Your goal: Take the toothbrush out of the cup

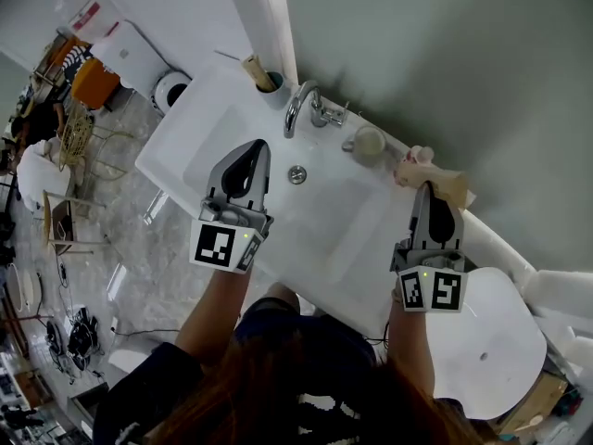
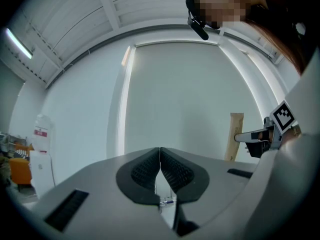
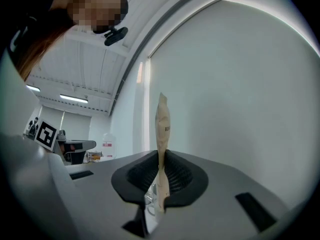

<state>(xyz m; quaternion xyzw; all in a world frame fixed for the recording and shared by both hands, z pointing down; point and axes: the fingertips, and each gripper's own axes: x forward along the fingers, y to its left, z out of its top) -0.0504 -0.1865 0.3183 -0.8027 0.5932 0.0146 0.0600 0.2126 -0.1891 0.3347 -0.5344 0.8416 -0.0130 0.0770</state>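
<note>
From above, the tiled floor [image 1: 120,276] with its chairs [image 1: 69,146] falls away past the left edge of the white washbasin [image 1: 343,225], so there is open room on that side. The left gripper [image 1: 261,146] hangs over the bowl, to the left of the drain [image 1: 296,174]. Its own view shows the ribbed pads pressed flat together with nothing between them.

At the back left corner of the basin a blue-grey tumbler [image 1: 275,93] holds a tan wrapped stick [image 1: 257,70], close under the wall [image 1: 445,63]. The tap [image 1: 301,105] stands just right of it. Only the head view shows these two, and the pale cup [image 1: 369,142] on the ledge right of the tap.

The toothbrush [image 1: 449,185], in a beige paper wrapper, is out of that cup. It is clamped in the right gripper [image 1: 428,190] at the basin's right end, close to the wall. From overhead the wrapper reads as a short slanted strip. The left gripper view, looking across, shows it standing upright against the bare wall. The right gripper view alone shows the pads pinching the wrapper low down, with most of its length rising above the jaws and dark print on the paper that is too small to read.

Right of the basin's edge, below that gripper, sits a white rounded fixture [image 1: 491,341], so the right side is tighter than the left.
</note>
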